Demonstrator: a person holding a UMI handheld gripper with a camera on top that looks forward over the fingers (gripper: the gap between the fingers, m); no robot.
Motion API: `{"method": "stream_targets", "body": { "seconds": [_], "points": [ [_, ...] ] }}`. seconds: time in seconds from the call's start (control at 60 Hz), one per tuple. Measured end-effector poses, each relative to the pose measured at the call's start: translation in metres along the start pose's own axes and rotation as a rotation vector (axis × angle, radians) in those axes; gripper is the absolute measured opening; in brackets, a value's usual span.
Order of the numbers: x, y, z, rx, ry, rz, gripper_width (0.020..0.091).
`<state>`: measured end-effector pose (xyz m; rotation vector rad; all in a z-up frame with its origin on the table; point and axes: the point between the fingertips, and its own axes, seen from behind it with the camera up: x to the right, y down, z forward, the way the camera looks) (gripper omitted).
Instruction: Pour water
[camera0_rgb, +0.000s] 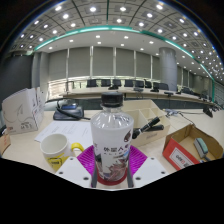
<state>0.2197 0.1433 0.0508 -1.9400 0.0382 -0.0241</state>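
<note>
A water bottle (111, 140) is standing between the jaws, wearing a white and red label with dark characters, possibly Chinese, too small to read. A red box (188, 150) on the table (150, 105) is showing markings that are not legible either.

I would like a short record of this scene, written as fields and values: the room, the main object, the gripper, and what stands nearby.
room: a meeting room with long tables, chairs and ceiling lights
main object: clear water bottle, upright, cap on, red and white label
gripper: gripper with the bottle between its pink pads; fingers mostly hidden
left of bottle: yellow cup on the table
right of bottle: open cardboard box
</note>
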Motion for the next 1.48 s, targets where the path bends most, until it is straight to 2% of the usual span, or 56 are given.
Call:
{"method": "stream_targets", "body": {
  "seconds": [0.2,0.233,0.283,0.333,0.383,0.5,0.65,0.85,1.133,1.483],
  "points": [
    [-0.001,0.001,-0.006,0.012,-0.007,0.011,0.0591],
    [0.000,-0.001,-0.009,0.010,-0.003,0.023,0.0683],
    [0.001,-0.005,-0.016,0.008,0.003,0.030,0.0873],
    [0.005,-0.010,-0.024,-0.003,0.012,0.027,0.0837],
    [0.004,-0.014,-0.037,-0.021,0.027,0.030,0.0863],
    [-0.001,-0.019,-0.074,-0.107,0.045,0.041,0.0862],
    [-0.025,-0.035,-0.147,-0.199,0.087,0.044,0.0861],
    [-0.084,-0.051,-0.259,-0.270,0.095,0.069,0.0864],
    [-0.145,-0.058,-0.373,-0.287,0.092,0.020,0.0864],
    [-0.147,-0.049,-0.410,-0.283,0.124,-0.004,0.0864]
  ]
}}
